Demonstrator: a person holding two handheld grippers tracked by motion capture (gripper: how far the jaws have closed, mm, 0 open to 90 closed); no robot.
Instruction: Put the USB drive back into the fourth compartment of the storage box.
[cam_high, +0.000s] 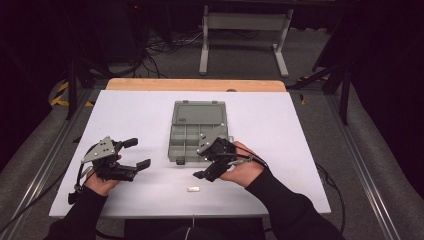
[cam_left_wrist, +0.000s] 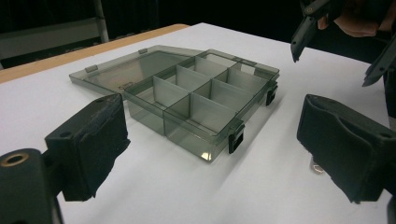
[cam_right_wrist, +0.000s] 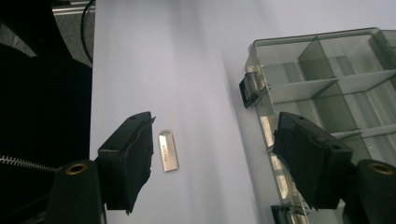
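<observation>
A grey see-through compartment box (cam_high: 198, 114) lies in the middle of the white table with its lid folded back flat. Its compartments (cam_left_wrist: 205, 112) look empty. A small silver USB stick (cam_high: 193, 189) lies near the table's front edge. My right gripper (cam_high: 199, 162) hovers open between the box's front wall and the stick. In the right gripper view the stick (cam_right_wrist: 168, 151) lies just inside the left jaw and the box (cam_right_wrist: 327, 84) is by the right jaw. My left gripper (cam_high: 139, 153) stands open left of the box, nothing between its pads (cam_left_wrist: 88, 149).
The white table top (cam_high: 280, 130) has bare room left and right of the box. A wooden strip (cam_high: 195, 84) runs along its far edge. Beyond it stand a metal frame (cam_high: 245, 30) and loose cables on the floor. The right gripper (cam_left_wrist: 338, 53) shows at the left gripper view's top right.
</observation>
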